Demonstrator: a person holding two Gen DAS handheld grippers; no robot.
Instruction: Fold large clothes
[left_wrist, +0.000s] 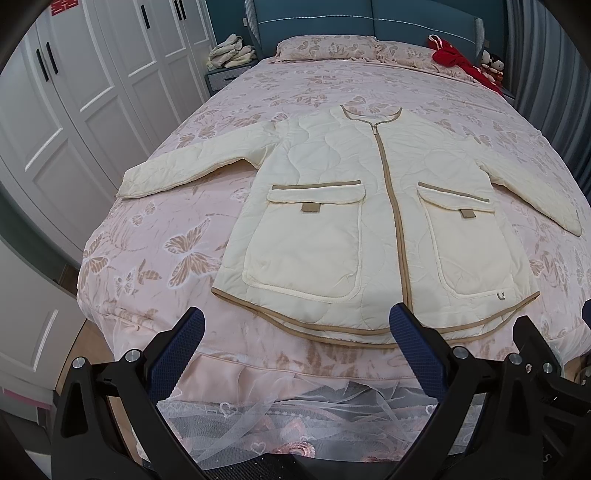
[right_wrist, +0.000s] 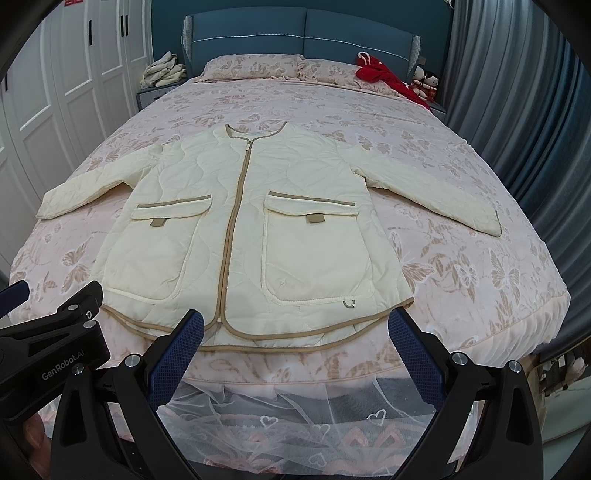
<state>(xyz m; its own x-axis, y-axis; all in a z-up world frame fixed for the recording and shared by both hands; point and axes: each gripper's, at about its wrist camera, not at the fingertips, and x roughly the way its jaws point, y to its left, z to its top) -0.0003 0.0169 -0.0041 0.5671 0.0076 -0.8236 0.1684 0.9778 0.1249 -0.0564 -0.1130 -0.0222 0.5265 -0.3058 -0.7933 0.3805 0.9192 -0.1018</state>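
A cream quilted jacket (left_wrist: 351, 206) (right_wrist: 243, 229) with tan trim, a closed front zip and two flap pockets lies flat and face up on the pink bed, both sleeves spread sideways, hem toward me. My left gripper (left_wrist: 295, 325) hangs open just short of the hem, its blue-padded fingers (left_wrist: 188, 339) holding nothing. My right gripper (right_wrist: 295, 325) is open too, near the hem's right half, with nothing between its fingers (right_wrist: 410, 339). In the right wrist view the left gripper (right_wrist: 48, 314) shows at the lower left edge, with a hand below it.
The bed (left_wrist: 155, 240) has a pink butterfly cover and a lace skirt (right_wrist: 295, 417) at its foot. Pillows (right_wrist: 251, 66), a red garment (right_wrist: 384, 75) and dolls (right_wrist: 424, 83) sit near the blue headboard. White wardrobes (left_wrist: 74, 92) stand left, grey curtains (right_wrist: 517, 92) right.
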